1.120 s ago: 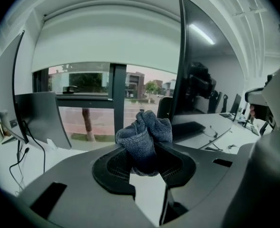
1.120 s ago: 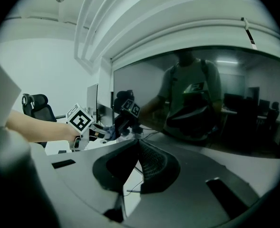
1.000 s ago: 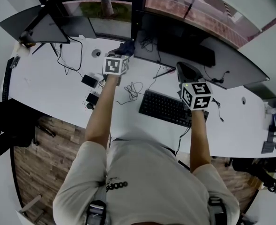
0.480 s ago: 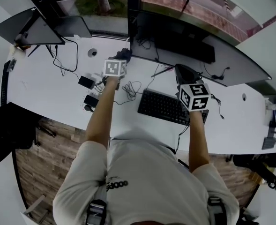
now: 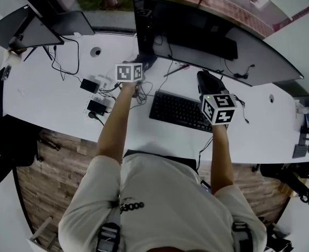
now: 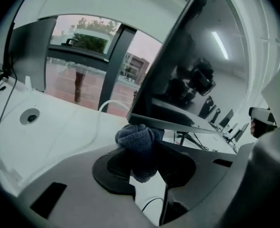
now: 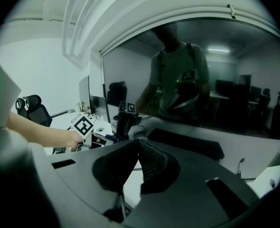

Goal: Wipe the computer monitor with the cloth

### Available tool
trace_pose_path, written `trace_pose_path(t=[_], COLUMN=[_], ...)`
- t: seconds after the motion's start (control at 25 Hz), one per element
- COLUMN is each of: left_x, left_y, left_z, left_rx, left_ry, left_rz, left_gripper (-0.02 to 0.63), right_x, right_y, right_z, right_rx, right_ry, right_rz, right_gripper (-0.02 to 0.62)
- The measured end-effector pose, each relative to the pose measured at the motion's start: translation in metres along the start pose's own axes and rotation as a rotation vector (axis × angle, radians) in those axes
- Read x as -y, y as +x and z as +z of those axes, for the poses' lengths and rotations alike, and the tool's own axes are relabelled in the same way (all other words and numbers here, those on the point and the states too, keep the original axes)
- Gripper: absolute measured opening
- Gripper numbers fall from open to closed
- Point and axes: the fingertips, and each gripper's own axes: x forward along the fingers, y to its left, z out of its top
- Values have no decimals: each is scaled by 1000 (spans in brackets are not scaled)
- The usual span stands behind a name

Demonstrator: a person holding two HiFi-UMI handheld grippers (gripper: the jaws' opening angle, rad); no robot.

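On the far left a second screen [image 5: 23,30] stood angled on the white desk [image 5: 44,96], cut off by the edge of the head view, with thin black cables [image 5: 70,62] looping from it past a round grommet [image 5: 95,51] to two small dark blocks I could not identify. My left gripper [image 6: 142,163] had its jaws closed on the cloth [image 6: 139,144], a dark blue, nubbly, terry-like wad that bulged above the ribbed black pads and hung a little way below them. The cloth sat right at the lower left corner of the monitor [image 6: 211,65]; whether it touched the bezel I could not tell, and from the head view my left gripper [image 5: 142,63] hid most of it. The monitor was wide, dark and glossy, and its face showed only reflections of the room. Below it lay a flat black keyboard [image 5: 178,112], its right end covered by my right gripper [image 5: 209,83]. That right gripper [image 7: 137,158] pointed at the screen with its ribbed jaws pressed together at the tips, holding nothing.
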Motion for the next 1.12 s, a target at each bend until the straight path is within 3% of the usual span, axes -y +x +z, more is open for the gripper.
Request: trace_pose_path(t=[0.24,0.56,1.12], left_x=[22,93,215], left_y=[-1,14,76], left_z=[3,5,-13], left_rx=[45,25,45], left_ry=[29,50,-101], left_rz=[60,37,25], left_gripper=[124,124,121], right_x=[26,74,198], right_y=[-43,-95,-167], right_z=[-30,-54,-88], right_rx=[-25,-22,-9], right_ry=[36,72,105], right_rz=[-43,-74,-53], right_gripper=[-3,-3,-3])
